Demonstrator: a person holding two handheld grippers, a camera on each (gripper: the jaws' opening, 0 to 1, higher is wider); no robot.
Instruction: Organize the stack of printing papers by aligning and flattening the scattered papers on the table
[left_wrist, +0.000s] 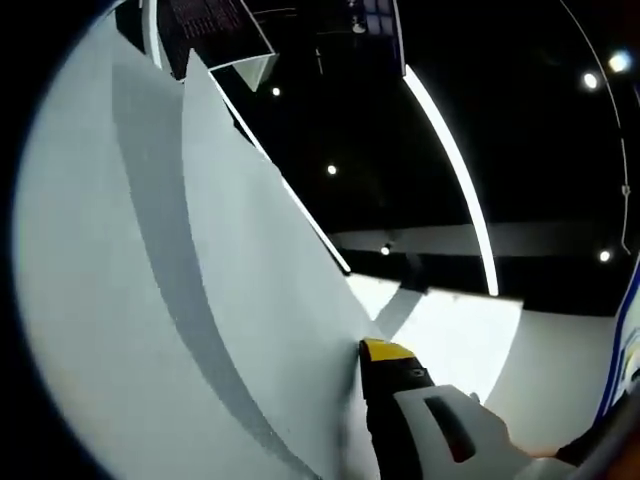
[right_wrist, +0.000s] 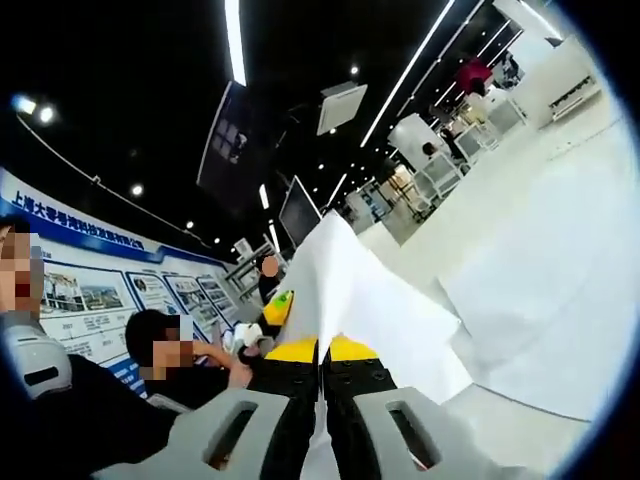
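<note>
Now white paper sheet (right_wrist: 345, 275), upright, creased.

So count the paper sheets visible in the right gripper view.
2, though more may be hidden: one sheet pinched upright between the right gripper jaws, another sheet lying flat to its right.

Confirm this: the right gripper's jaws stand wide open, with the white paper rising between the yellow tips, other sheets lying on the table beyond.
Not wide open. In the right gripper view the right gripper is shut on the paper, its yellow tips pressed together. The other sheets do lie beyond.
</note>
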